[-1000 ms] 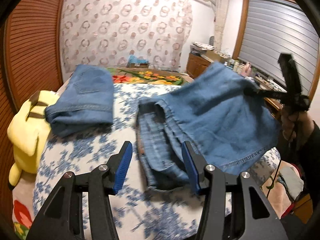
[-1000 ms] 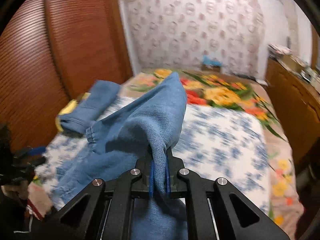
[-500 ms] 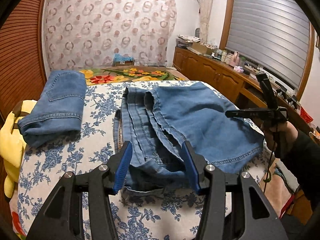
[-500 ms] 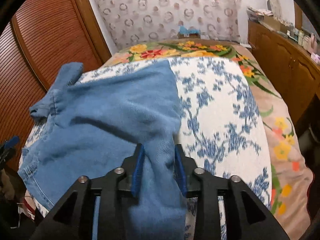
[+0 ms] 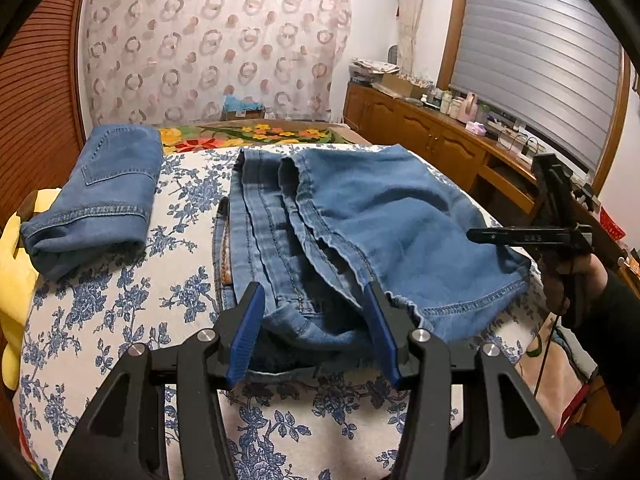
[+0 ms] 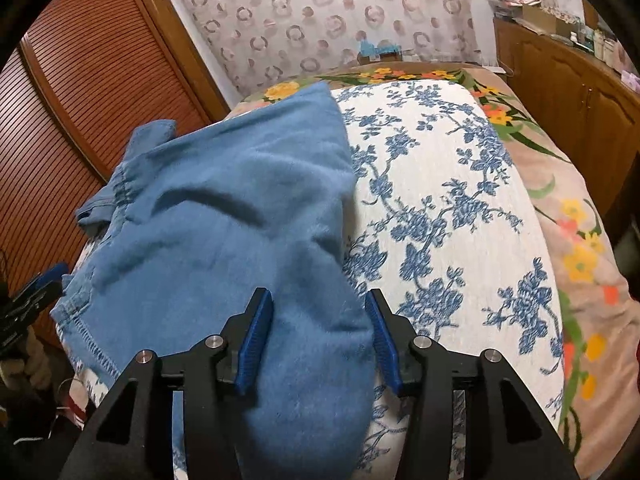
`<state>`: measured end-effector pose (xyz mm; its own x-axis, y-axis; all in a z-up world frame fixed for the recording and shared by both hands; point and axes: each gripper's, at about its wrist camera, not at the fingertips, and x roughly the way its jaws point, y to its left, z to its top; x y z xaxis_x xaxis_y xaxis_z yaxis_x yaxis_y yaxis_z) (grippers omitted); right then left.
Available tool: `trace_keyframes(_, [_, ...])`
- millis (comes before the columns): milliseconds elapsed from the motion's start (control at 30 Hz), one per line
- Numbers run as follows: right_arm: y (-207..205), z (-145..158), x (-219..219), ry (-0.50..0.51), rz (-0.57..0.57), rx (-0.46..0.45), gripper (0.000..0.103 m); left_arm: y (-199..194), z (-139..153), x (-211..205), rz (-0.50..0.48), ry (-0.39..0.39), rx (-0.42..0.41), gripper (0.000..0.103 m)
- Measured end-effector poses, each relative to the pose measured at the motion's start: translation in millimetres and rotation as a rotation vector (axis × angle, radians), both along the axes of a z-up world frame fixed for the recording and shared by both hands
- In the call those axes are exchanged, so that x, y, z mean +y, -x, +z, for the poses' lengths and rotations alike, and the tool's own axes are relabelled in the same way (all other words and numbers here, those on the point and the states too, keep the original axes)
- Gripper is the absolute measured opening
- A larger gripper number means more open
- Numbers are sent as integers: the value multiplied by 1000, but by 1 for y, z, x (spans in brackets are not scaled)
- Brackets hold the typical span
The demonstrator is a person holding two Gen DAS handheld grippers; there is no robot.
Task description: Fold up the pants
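Blue jeans (image 5: 380, 220) lie on the bed, folded over, with the hems and waistband bunched toward my left gripper (image 5: 313, 292). That gripper hovers open at the near edge of the denim, with fabric lying between its blue pads (image 5: 246, 332) and no grip on it. In the right wrist view the same jeans (image 6: 224, 220) spread flat to the left. My right gripper (image 6: 318, 296) has its jaws opening, with a fold of denim loose between them and the pads clear of it. The person's hand (image 5: 576, 280) holds that gripper at the bed's right edge.
A second pair of folded jeans (image 5: 100, 192) rests at the far left of the blue-flowered bed cover (image 5: 120, 320). A yellow plush toy (image 5: 12, 264) sits at the left edge. Wooden cabinets (image 5: 440, 144) run along the right, and a slatted wooden door (image 6: 80, 100) along the left.
My right gripper came down with the lifted pant leg, laid it flat on the bed and spread its jaws off the fabric. The left gripper edged closer to the jeans, still open.
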<state>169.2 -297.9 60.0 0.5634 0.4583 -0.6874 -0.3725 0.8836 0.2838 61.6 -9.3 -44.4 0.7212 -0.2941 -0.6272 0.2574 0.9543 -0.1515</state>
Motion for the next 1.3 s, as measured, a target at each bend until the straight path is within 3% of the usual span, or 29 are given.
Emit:
trace_keyframes(67, [1, -1, 5, -24, 26, 14, 21, 0, -3, 2, 7, 1, 9, 52])
trace_keyframes(167, [7, 12, 12, -46, 48, -22, 9, 0, -5, 5, 14, 5, 13, 52])
trace_keyframes(433, [42, 99, 66, -60, 184, -253, 7, 12, 1, 26, 55, 20, -5, 52])
trace_keyframes(600, [51, 118, 126, -35, 303, -295, 7, 23, 6, 48, 99, 29, -23, 52])
trace_keyframes(800, [49, 99, 199, -13, 439, -252, 7, 36, 8, 83, 169, 37, -33, 52])
trace_keyframes(933, [47, 62, 236, 27, 505, -175, 7, 42, 3, 101, 209, 45, -28, 52])
trace_keyframes(1100, [37, 19, 253, 78, 523, -91, 8, 46, -4, 115, 245, 54, -20, 52])
trace_keyframes(1300, [45, 43, 253, 100, 530, -123, 27, 44, 1, 115, 247, 68, -31, 52])
